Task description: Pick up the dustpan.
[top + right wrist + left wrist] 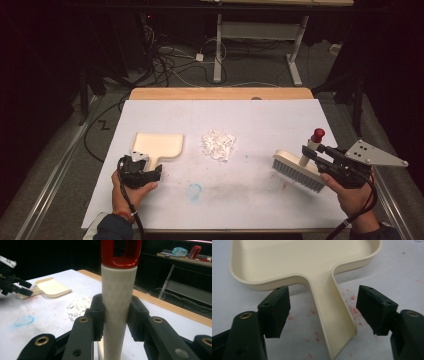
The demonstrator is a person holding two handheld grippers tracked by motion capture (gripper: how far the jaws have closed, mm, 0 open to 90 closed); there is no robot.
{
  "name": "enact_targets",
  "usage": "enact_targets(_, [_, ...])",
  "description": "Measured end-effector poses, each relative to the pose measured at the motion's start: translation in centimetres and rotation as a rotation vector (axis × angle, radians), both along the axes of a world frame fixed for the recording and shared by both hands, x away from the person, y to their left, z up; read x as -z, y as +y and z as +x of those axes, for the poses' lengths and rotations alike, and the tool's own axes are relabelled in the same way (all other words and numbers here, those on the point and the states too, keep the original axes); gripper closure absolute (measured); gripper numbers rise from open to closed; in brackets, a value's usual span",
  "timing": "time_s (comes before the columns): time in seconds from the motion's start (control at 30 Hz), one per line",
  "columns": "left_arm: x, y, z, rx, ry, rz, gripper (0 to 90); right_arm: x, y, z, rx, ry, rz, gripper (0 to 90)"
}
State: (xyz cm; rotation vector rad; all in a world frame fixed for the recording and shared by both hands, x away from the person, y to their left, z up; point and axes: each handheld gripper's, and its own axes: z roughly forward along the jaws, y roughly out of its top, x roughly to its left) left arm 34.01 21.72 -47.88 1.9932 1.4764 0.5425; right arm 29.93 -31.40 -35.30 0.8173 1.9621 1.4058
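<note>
Left to right across my bench. My left gripper sits at the near left with its fingers released, straddling the handle of the cream dustpan without touching it. The dustpan lies flat; its long axis runs from the handle at the near end to the wide tray on the far side. At mid-bench is a heap of white paper scraps, just right of the dustpan and apart from it. At the right, my right gripper has its fingers clenched on the white shaft of the brush, below its red cap; the shaft points up, and the bristle head lies lengthwise toward the scraps.
</note>
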Motion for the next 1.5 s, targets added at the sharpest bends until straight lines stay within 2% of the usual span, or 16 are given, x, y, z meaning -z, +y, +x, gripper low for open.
enact_targets(0.07, [0.6,0.0,0.6,-0.010,0.027,-0.018,28.0,-0.1,0.2,0.1,0.001,-0.009,-0.002,70.2])
enact_targets(0.27, [0.6,-0.5,1.1,-0.071,0.016,-0.013,35.3,0.6,0.9,0.6,-0.017,0.009,-0.008,70.2])
enact_targets(0.33, [0.6,-0.8,1.3,-0.071,0.011,-0.010,45.9,1.0,1.2,0.9,-0.022,0.016,-0.021,70.3])
enact_targets(0.4, [0.6,-0.9,1.4,-0.077,0.008,-0.008,49.2,1.0,1.3,0.9,-0.021,0.020,-0.022,70.2])
enact_targets(0.47, [0.6,-1.0,1.7,-0.073,0.006,-0.008,60.6,1.1,1.3,0.9,-0.027,0.018,-0.022,70.3])
enact_targets(0.5, [0.5,-1.0,1.8,-0.068,0.007,0.001,63.3,1.0,1.3,0.9,-0.027,0.021,-0.021,70.2])
enact_targets(0.8, [0.2,-0.9,1.8,-0.038,0.009,0.017,63.8,1.2,1.6,1.3,-0.047,0.022,-0.019,70.3])
enact_targets(0.93, [-0.4,-0.5,1.8,-0.020,0.019,0.030,64.0,1.3,1.6,1.4,-0.040,0.028,-0.022,70.3])
enact_targets(1.07, [-1.1,0.2,1.6,0.002,0.025,0.048,64.1,1.2,1.3,1.3,-0.030,0.027,-0.005,70.3])
enact_targets(1.2, [-1.7,0.7,1.0,0.029,0.020,0.077,64.1,0.9,1.1,1.3,-0.030,0.014,-0.003,70.3])
enact_targets(1.5, [-3.2,1.1,-0.6,0.099,0.018,0.093,64.0,0.9,0.5,1.4,-0.016,0.008,0.003,70.3])
